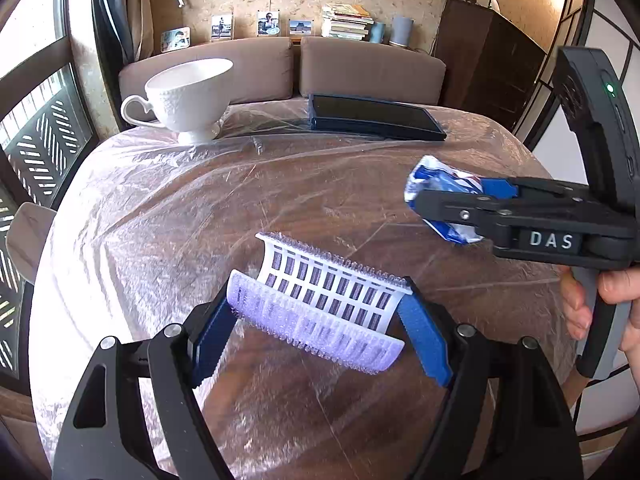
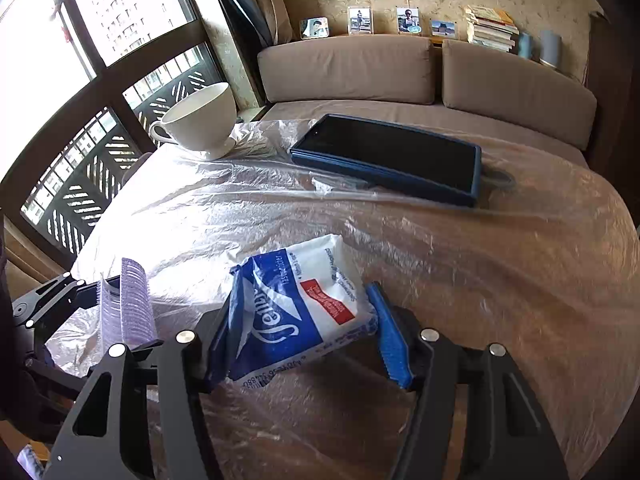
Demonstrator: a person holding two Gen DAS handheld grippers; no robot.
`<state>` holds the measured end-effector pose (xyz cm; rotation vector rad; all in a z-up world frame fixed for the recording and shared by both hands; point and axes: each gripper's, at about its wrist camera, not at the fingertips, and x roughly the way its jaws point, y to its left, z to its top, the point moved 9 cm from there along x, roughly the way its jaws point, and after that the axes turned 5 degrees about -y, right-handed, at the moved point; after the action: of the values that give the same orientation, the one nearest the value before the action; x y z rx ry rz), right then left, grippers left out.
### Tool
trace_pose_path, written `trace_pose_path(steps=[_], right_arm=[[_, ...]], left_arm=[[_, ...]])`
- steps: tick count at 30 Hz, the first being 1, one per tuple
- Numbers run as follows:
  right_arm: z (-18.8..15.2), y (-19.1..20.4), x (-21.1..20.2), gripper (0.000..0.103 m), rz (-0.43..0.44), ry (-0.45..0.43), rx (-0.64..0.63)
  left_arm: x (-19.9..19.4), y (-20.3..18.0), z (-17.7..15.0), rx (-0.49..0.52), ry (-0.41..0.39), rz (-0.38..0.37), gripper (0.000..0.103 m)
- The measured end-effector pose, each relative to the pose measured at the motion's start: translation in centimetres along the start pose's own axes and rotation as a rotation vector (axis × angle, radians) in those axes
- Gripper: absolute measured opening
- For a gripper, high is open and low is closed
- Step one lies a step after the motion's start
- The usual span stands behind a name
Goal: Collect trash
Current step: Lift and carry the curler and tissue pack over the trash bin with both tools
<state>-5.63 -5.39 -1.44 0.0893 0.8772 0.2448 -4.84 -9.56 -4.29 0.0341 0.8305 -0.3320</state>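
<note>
- The blue-and-white wrapper, a crumpled packet with printed lettering, sits low in the middle of the right wrist view, between the blue pads of the right gripper; both pads press on its sides, so it is grasped, and it appears lifted just clear of the bench, though I cannot tell for sure
- The white slotted hair roller is low in the middle of the left wrist view, clamped end to end by the left gripper; it hangs above the plastic film that covers the bench
- My reading of the step: both pieces of trash are picked up and the carry-off is in hand; no bin shows in either view, so the next move calls for holding both grips firm while finding where to drop them
- The two grippers are near each other, the right one entering at the right edge of the left wrist view with a hand on its handle; they should keep apart
- The middle of the bench is bare film; the white cup at upper left and the dark tablet at upper centre stand near the far edge, well apart from both grippers; the loose film could snag a low pad
</note>
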Motion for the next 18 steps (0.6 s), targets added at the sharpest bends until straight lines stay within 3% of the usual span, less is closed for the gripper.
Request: trace_pose_path(steps=[18], right_arm=[[-4.8,1.3,-7.3,0.058,-0.004,-0.022,0.006]], left_arm=[[-3.3,-1.8,-2.0,-0.004,-0.006,-0.011,0.079]])
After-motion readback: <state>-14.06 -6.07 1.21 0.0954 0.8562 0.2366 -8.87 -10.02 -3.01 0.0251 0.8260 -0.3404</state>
